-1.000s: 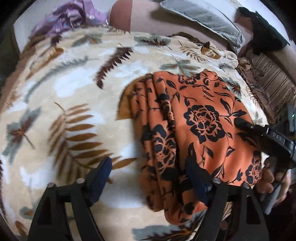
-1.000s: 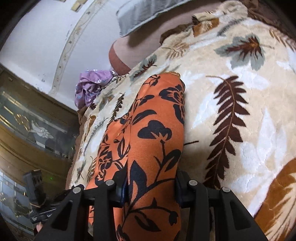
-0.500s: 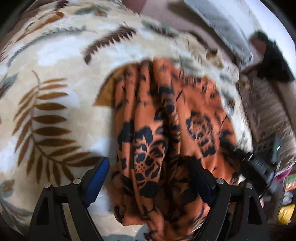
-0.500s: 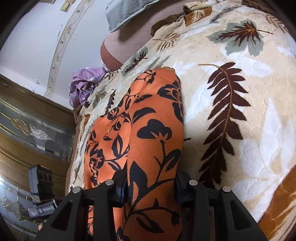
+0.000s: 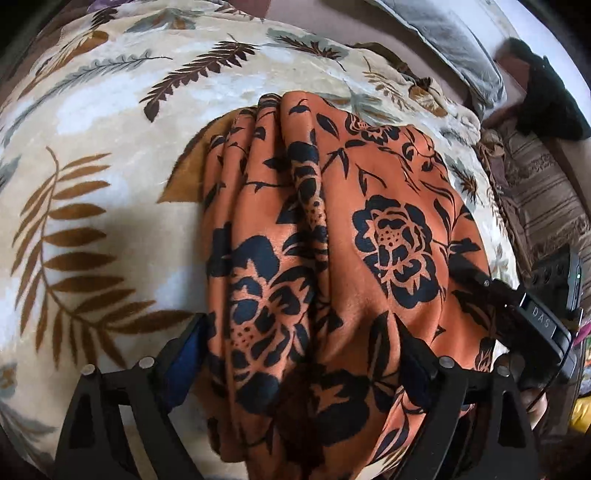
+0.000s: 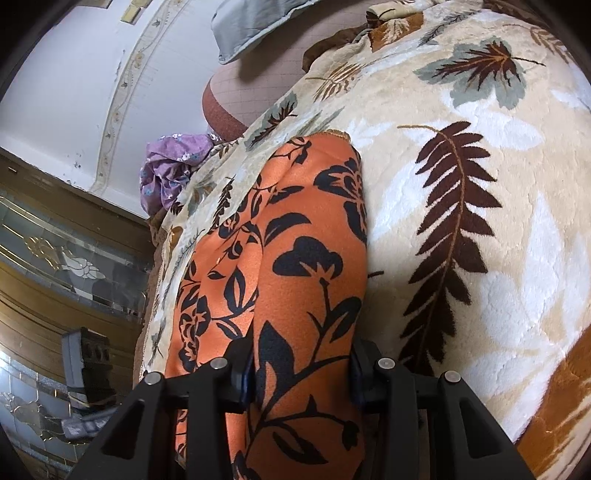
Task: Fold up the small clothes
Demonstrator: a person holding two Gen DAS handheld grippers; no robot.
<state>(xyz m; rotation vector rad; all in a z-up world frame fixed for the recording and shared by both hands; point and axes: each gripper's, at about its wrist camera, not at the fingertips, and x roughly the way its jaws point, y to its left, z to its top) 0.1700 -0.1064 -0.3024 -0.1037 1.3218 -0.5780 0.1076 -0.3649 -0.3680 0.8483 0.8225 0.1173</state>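
Orange floral garment (image 5: 332,240) lies bunched on a leaf-print blanket (image 5: 110,206), gripped at one end.

Left wrist view: the left gripper (image 5: 299,354) has its jaws spread wide, the gathered folds of cloth lying between the blue-padded fingers (image 5: 183,360) without being pinched; the right gripper's black body (image 5: 517,310) shows at the garment's right edge. Right wrist view: the right gripper (image 6: 301,369) is clamped on a thick fold of the garment (image 6: 303,280), which stretches away across the blanket (image 6: 480,229) toward a purple cloth (image 6: 173,166) and a grey pillow (image 6: 251,26).
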